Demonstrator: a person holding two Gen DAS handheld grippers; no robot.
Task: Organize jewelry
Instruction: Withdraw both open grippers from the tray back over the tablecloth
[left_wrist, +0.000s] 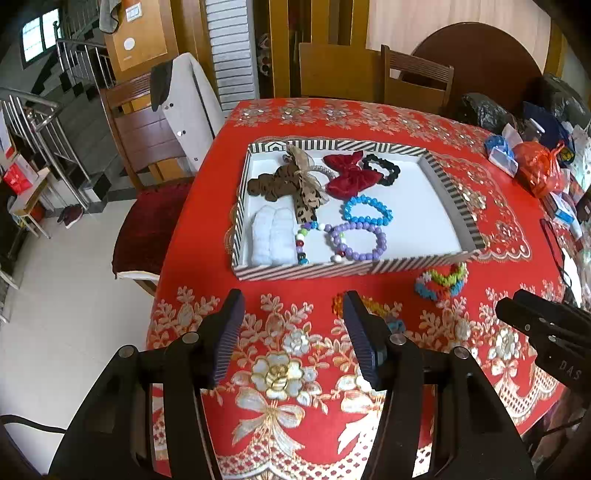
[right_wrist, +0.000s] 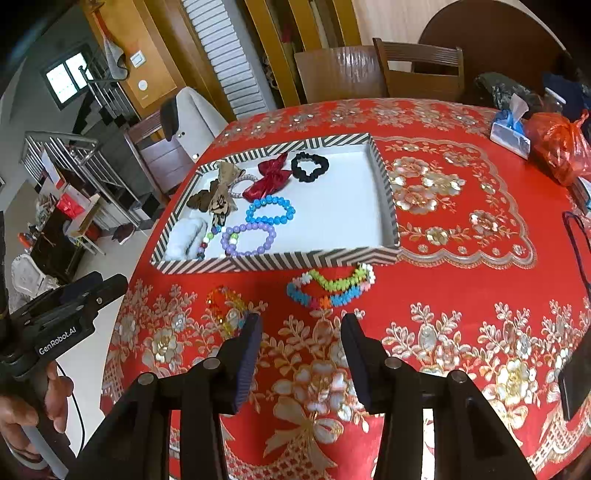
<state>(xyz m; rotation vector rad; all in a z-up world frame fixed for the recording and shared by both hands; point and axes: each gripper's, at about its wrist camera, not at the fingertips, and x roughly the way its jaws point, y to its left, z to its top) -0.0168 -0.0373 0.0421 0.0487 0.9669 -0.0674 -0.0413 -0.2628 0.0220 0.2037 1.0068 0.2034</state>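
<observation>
Striped tray (left_wrist: 448, 192) held bracelets, bows, scrunchies; rainbow bracelet (right_wrist: 330, 290) lay just outside it. My left gripper (left_wrist: 293, 338) and right gripper (right_wrist: 301, 360) were spread, empty.

Your left wrist camera sits just behind its own left gripper (left_wrist: 293, 325) and looks steeply down and forward over the near edge of the red tablecloth (left_wrist: 461, 177), with the striped tray (left_wrist: 332, 271) near, ahead and centred. Your right wrist camera rides behind the right gripper (right_wrist: 301, 349) at much the same tilt and nearness, so the tray (right_wrist: 258, 264) falls left of centre. Both views share the tray, the cloth and the chairs beyond. Each view catches the other gripper at its edge: the right one at the left view's right margin, the left one at the right view's left margin.
</observation>
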